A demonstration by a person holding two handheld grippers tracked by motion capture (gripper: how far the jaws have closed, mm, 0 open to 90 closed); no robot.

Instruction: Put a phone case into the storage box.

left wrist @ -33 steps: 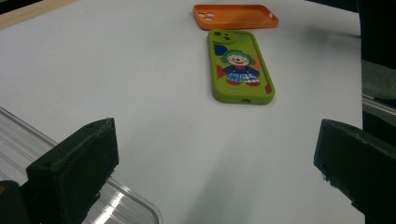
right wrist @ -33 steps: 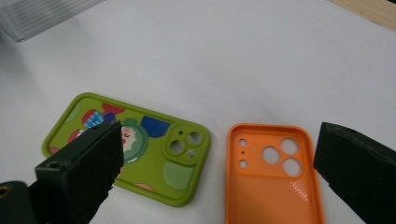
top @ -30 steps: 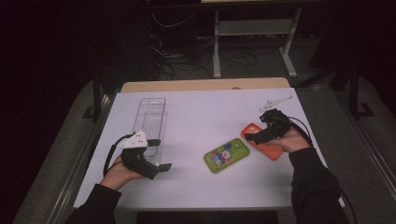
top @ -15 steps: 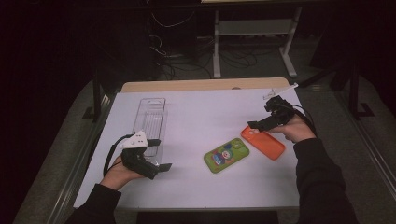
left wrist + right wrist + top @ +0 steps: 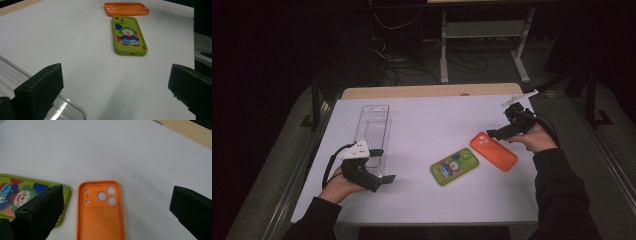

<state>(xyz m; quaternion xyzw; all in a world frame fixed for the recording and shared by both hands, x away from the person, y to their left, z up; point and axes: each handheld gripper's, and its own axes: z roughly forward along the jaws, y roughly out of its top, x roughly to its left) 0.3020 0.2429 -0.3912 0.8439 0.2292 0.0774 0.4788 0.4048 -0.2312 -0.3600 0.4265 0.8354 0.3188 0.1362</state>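
right gripper (image 5: pixel 498 134): I'm hovering it just past the camera end of the orange phone case (image 5: pixel 493 151), jaws spread wide, gripping nothing.
left gripper (image 5: pixel 382 178): I'm resting it at the near left of the table (image 5: pixel 427 120), jaws spread wide, nothing between them.
orange phone case location: lying flat, open side up, right of centre; in the right gripper view (image 5: pixel 100 212) it's sitting between my jaws' line of sight, camera cutouts at the far end.
handling guess: looking light, thin-walled, flexible, probably a bit grippy; not fragile, but likely bending if I'm squeezing across the width.
where I'm taking hold: I'm judging a long side rim or the short end wall as best, one jaw inside the shell, one outside.
green phone case (image 5: pixel 454 166): lying printed side up, just beside the orange one, corners near, can't tell if touching.
clear tray (image 5: pixel 373 128): sitting far left, nothing in it.
counts: two phone cases, one tray, two grippers.
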